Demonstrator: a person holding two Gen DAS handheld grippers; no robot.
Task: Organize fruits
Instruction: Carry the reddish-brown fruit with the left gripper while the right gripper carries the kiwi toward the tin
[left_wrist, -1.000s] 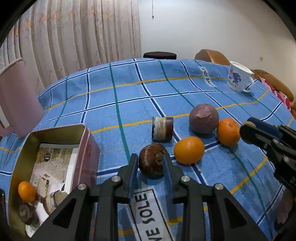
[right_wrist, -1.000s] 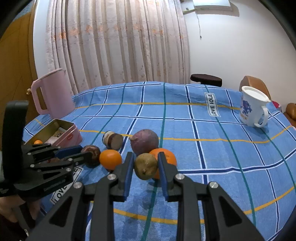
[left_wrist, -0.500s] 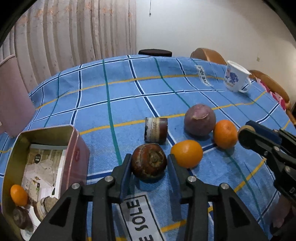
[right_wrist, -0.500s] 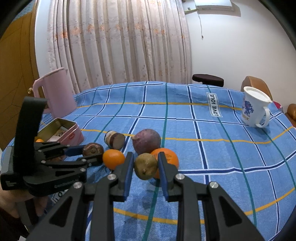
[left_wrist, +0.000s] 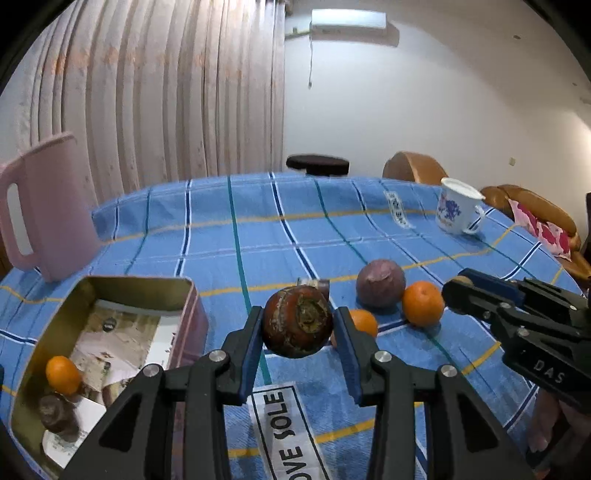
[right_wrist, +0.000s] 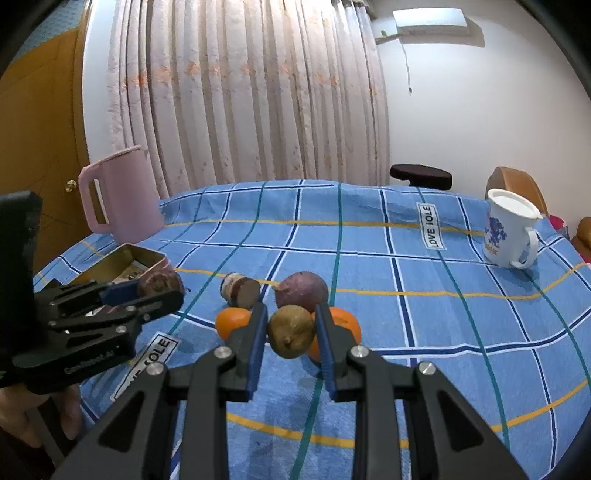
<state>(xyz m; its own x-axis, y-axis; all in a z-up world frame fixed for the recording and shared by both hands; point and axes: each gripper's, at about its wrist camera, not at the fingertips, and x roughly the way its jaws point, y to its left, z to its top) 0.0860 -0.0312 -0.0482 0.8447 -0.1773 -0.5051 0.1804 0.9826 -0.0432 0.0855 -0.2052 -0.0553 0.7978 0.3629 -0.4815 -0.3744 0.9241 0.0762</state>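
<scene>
A: The reddish-brown fruit (left_wrist: 297, 322) is clamped between the pads of the left gripper (left_wrist: 297, 328) and appears to be carried clear of the blue checked bench (left_wrist: 258, 229). A transfer step is judged to be in hand, with the open tin box (left_wrist: 110, 284) just to the left as the likely target.

B: And on the other side, a small olive-brown fruit (right_wrist: 291, 331) is pinched by the right gripper (right_wrist: 291, 328), jaws drawn in tight on it. Whether it is lifted or resting on the cloth cannot be told.

A: Inside the box, a small orange (left_wrist: 62, 374) and a dark fruit (left_wrist: 55, 411) are already seen on printed paper. Left out on the bench are the purple fruit (left_wrist: 380, 283) and two oranges, one (left_wrist: 422, 303) beside it, the other (left_wrist: 364, 322) partly hidden behind the gripper finger.

B: For the next move, a swing leftward over the box rim is called for, then a lowering before the jaws are released, so the fruit is not dropped onto the ones inside.

A: The small banded cylinder (right_wrist: 240, 290) is hard to identify, and the box's near corner is cut off by the frame edge.
</scene>
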